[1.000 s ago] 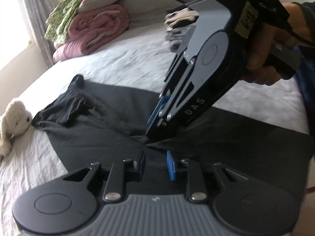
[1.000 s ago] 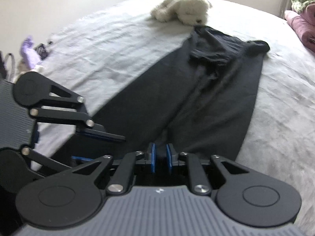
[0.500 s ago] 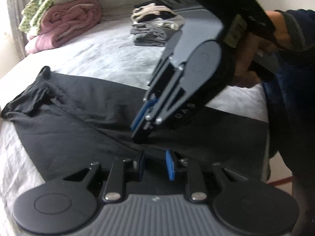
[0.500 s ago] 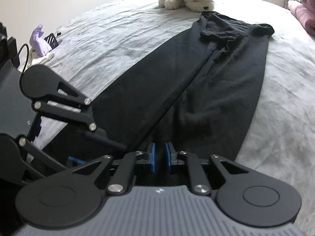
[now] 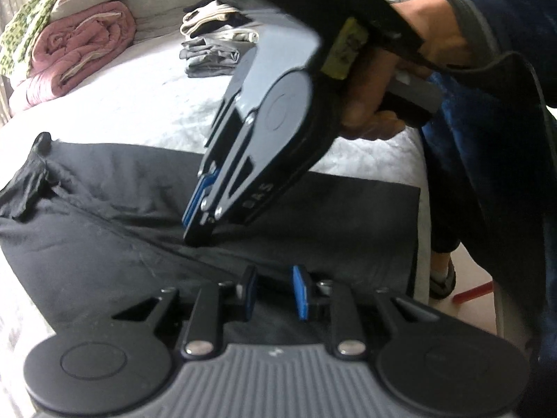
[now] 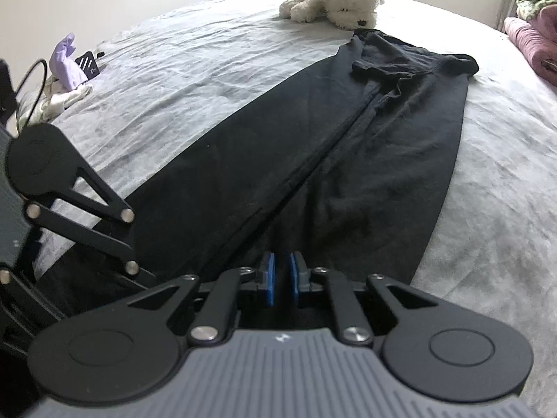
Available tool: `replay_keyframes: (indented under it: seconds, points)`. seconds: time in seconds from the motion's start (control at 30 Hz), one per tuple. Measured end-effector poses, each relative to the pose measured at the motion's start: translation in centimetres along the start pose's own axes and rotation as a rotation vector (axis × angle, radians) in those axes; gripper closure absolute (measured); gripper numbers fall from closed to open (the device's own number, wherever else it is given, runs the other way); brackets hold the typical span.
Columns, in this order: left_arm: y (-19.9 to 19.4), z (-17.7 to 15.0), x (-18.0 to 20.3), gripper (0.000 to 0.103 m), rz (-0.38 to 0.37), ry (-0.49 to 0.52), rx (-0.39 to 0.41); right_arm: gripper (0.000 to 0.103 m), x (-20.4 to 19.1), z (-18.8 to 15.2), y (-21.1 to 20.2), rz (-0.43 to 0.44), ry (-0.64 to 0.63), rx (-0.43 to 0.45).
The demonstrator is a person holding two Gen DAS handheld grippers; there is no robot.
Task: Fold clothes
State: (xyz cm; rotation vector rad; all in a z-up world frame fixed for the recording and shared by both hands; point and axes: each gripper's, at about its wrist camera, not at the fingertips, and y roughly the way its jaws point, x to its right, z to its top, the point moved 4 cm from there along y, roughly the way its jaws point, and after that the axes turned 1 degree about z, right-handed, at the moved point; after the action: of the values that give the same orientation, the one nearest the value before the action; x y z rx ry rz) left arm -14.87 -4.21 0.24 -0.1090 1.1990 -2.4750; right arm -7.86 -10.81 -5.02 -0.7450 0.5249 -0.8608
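On the bed (image 6: 181,80) black trousers (image 6: 348,160) lie flat lengthwise, and over their near end both grippers tilt down, the left (image 5: 273,291) narrowly parted, the right (image 6: 281,278) nearly pressed together, neither visibly pinching cloth.

Soft daylight, heavy fisheye bend in both my wrist views.
The white bed (image 6: 195,80) glares pale, nearly blown out at the far left of my left view; the black garment (image 6: 313,160) swallows detail, corners go dark, and my right hand (image 5: 379,80) looks slightly smeared.
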Motion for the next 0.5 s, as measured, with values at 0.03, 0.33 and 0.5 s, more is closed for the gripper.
replay_keyframes:
  seconds: [0.03,0.33,0.5]
  points:
    - [0.0,0.0,0.0,0.081,-0.002,-0.004,-0.002,0.09,0.0,-0.3,-0.3,0.008,0.016,0.006]
    - [0.2,-0.3,0.1,0.084,-0.013,-0.039,-0.015,0.095,-1.4,-5.1,-4.4,-0.009,0.03,0.014]
    - [0.1,-0.4,0.3,0.085,0.004,-0.049,-0.018,0.096,-1.7,-7.3,-6.3,-0.021,0.049,0.007]
